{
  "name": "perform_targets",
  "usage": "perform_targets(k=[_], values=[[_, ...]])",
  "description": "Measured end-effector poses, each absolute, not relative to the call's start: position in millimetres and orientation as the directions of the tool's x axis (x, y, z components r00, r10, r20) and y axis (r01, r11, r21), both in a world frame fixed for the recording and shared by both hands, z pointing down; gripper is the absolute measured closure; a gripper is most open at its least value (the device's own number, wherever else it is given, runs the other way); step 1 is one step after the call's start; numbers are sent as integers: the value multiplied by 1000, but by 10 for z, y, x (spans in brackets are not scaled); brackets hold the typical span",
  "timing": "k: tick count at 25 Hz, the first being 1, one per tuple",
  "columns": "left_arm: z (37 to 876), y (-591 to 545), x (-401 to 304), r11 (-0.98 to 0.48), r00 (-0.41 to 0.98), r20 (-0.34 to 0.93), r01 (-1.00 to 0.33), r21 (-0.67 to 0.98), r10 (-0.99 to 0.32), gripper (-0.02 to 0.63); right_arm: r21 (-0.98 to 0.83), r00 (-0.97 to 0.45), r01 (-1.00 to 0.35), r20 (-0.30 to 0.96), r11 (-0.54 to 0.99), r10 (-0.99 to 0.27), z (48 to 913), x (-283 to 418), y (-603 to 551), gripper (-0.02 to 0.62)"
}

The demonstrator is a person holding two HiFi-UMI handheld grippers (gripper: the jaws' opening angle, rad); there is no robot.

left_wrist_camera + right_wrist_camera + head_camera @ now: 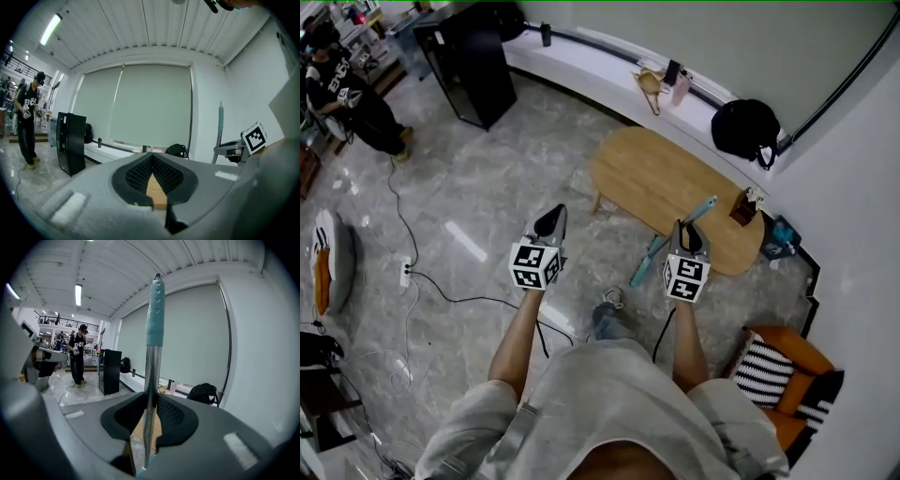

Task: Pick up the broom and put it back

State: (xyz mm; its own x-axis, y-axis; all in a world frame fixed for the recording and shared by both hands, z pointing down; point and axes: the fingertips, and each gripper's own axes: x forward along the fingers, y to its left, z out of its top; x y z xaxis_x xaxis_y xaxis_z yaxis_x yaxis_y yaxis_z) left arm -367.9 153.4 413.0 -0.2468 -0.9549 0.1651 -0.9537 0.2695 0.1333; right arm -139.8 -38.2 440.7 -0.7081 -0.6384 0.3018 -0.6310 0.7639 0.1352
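Right gripper (150, 397) clamping upright broom (154, 310), left gripper (151, 157) closed

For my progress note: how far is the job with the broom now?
Done: the broom, a silver metal pole with a teal grip, is clamped in the right gripper. In hand: it is held beside the oval wooden table; the left gripper is shut and empty. Left: putting it back; the pictures do not show where.
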Motion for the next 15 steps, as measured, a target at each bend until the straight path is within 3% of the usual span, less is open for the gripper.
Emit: perform_targets(k=[15], values=[[4007,-34,-3746,43,-27,151,-993,106,-988,611,114,-652,-688,336,716,-680,4584,-1527,-887,512]])
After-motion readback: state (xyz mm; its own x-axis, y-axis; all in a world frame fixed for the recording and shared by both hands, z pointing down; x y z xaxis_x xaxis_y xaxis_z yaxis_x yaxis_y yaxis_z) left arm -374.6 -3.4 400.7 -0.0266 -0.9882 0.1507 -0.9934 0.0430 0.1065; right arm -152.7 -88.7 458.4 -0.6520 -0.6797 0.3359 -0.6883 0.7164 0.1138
